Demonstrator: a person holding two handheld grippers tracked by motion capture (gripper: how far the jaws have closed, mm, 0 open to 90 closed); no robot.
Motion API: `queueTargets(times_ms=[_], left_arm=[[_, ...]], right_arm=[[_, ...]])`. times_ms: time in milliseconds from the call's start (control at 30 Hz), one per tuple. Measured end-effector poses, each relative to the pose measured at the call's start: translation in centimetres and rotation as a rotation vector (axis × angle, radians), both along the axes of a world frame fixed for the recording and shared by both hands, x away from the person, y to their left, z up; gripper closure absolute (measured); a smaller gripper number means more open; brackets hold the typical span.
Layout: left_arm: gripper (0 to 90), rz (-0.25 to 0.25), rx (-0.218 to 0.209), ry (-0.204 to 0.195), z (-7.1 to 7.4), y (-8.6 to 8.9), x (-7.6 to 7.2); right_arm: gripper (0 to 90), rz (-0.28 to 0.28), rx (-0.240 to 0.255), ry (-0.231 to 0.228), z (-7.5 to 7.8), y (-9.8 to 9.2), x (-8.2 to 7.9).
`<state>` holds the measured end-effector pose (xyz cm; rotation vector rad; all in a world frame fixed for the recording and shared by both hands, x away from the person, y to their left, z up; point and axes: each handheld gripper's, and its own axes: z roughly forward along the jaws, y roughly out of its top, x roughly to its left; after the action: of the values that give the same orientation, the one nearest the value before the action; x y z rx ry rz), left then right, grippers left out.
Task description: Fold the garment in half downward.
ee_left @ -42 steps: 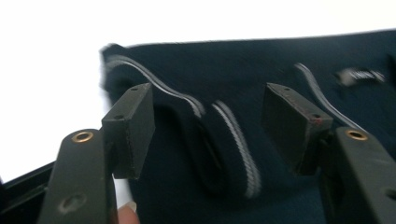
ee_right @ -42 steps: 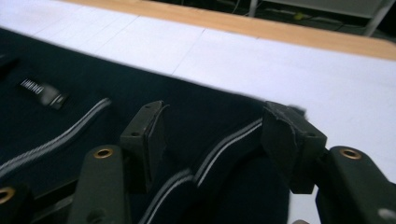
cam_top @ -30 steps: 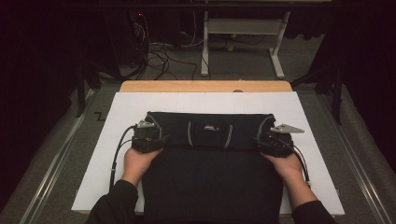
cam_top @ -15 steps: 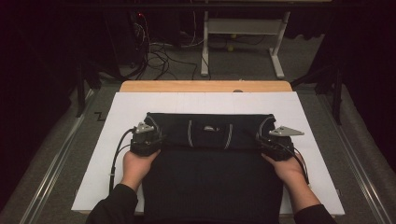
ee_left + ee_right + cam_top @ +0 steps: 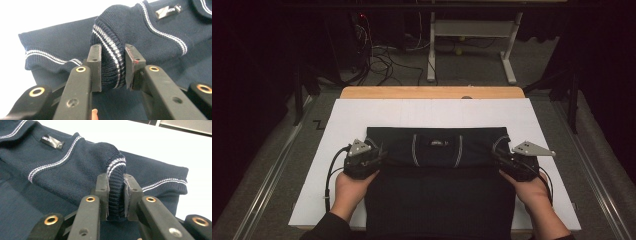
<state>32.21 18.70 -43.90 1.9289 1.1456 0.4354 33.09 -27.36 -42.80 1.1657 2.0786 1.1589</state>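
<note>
Navy knit sweater (image 5: 439,187) lay flat at the centre of the white surface (image 5: 437,112), near edge running off toward you, far part already folded over so the neck label (image 5: 438,143) and white-striped trim faced up. Your left gripper (image 5: 362,159) sat at the left end of that folded band, your right gripper (image 5: 518,162) at the right end, level with each other. In the left gripper view the left gripper (image 5: 113,67) had its jaws clenched on a bunched roll of the striped ribbed hem (image 5: 110,53), fabric bulging up between the pads. The right gripper view showed the same: right gripper (image 5: 116,195) clamped on the ribbed, striped edge (image 5: 116,173), with flat sweater layers beside and below it. Both grips looked full-depth, not just on the tip of the cloth. My read: you were mid-fold, carrying the doubled edge, a lengthwise fold of the body in hand. Can't tell from these frames whether you were lifting or laying down. Next move would call for keeping both ends level and evenly tensioned, laying the edge square on the body, then releasing both together. Risk: the thick bunches in the jaws could leave ridges or drag the top layer skewed on release. Beyond the white surface, wooden board edge (image 5: 432,92), then floor cables (image 5: 387,55) and a table frame (image 5: 472,40), all well apart from the work.
</note>
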Motion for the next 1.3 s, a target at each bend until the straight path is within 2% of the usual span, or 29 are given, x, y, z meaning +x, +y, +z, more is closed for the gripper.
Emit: queueTargets(times_ms=[100, 233, 467, 533, 633, 667, 767, 933, 1033, 1133, 1200, 1300], left_arm=[[66.2, -0.010, -0.005, 0.005, -0.2, 0.0, -1.3], [66.1, -0.026, 0.019, 0.009, -0.8, -0.2, -2.7], [65.9, -0.028, 0.012, 0.025, -1.9, 0.2, -3.6], [65.8, -0.035, 0.021, 0.029, -2.4, 0.2, -3.8], [65.3, -0.053, 0.041, 0.079, -3.4, 0.1, -4.0], [65.1, -0.054, 0.045, 0.084, -3.7, 0.1, -4.1], [64.7, -0.050, 0.041, 0.085, -3.7, 0.2, -4.1], [60.2, -0.042, 0.045, 0.083, -3.9, 0.0, -4.2], [54.2, -0.039, 0.040, 0.085, -3.9, 0.0, -4.2], [46.9, -0.030, 0.038, 0.079, -3.6, 0.2, -4.1], [40.6, -0.019, 0.023, 0.074, -3.4, 0.3, -4.0], [34.4, -0.020, -0.010, 0.046, -2.8, 0.6, -3.8]], right_arm=[[77.7, 0.005, 0.006, 0.003, -0.4, -0.1, -1.1], [77.7, 0.016, 0.008, 0.006, -1.1, -0.2, -2.4], [77.5, 0.032, 0.010, 0.027, -2.4, -0.5, -4.0], [77.4, 0.035, 0.015, 0.028, -2.7, -0.6, -4.4], [77.4, 0.040, 0.004, 0.048, -3.4, -0.7, -4.6], [77.3, 0.039, 0.000, 0.058, -3.6, -0.8, -4.5], [76.9, 0.041, -0.013, 0.077, -3.9, -0.8, -4.5], [75.4, 0.050, -0.048, 0.082, -4.2, -0.7, -4.4], [72.1, 0.049, -0.048, 0.086, -4.2, -0.6, -4.4], [62.5, 0.049, -0.027, 0.082, -4.1, -0.8, -4.4], [56.1, 0.040, -0.010, 0.062, -3.7, -1.0, -4.4], [49.4, 0.034, 0.016, 0.037, -3.1, -1.0, -4.5]])
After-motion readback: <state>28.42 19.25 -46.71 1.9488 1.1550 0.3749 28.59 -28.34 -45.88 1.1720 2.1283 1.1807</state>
